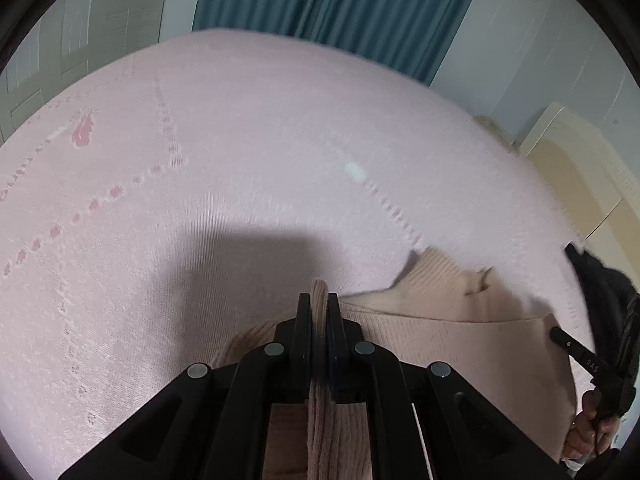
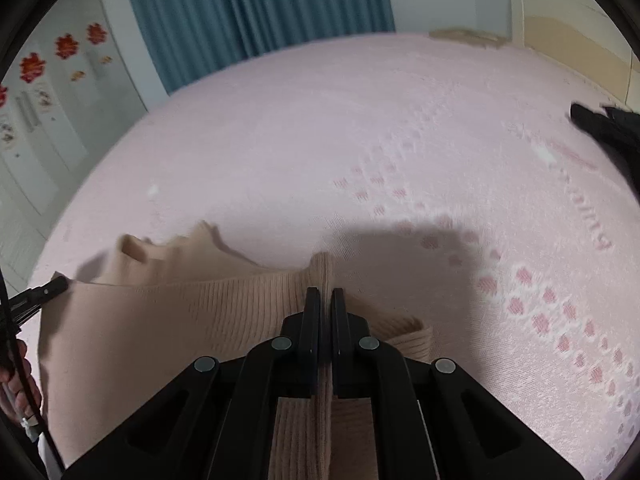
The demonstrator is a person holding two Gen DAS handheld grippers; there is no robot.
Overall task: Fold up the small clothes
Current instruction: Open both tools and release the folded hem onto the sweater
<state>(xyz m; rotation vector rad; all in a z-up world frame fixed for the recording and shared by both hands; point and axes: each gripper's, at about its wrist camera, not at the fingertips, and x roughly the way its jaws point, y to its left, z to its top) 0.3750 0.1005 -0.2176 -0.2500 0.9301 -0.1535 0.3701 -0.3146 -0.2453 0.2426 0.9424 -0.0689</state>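
Note:
A beige ribbed sweater (image 1: 460, 336) with a high neck (image 1: 436, 276) is held up over a pink bed cover. My left gripper (image 1: 319, 300) is shut on a pinched fold of its shoulder. My right gripper (image 2: 326, 296) is shut on the other shoulder of the sweater (image 2: 160, 320); the neck (image 2: 160, 252) stands between the two grips. The right gripper also shows at the right edge of the left wrist view (image 1: 560, 336), and the left gripper at the left edge of the right wrist view (image 2: 56, 284). The sweater's lower part is hidden below the grippers.
The pink bed cover (image 1: 260, 140) with a pink patterned trim (image 2: 540, 312) fills both views. A black garment (image 2: 604, 128) lies at the bed's right side. A teal curtain (image 2: 256, 12) and a cream headboard (image 2: 568, 24) stand behind.

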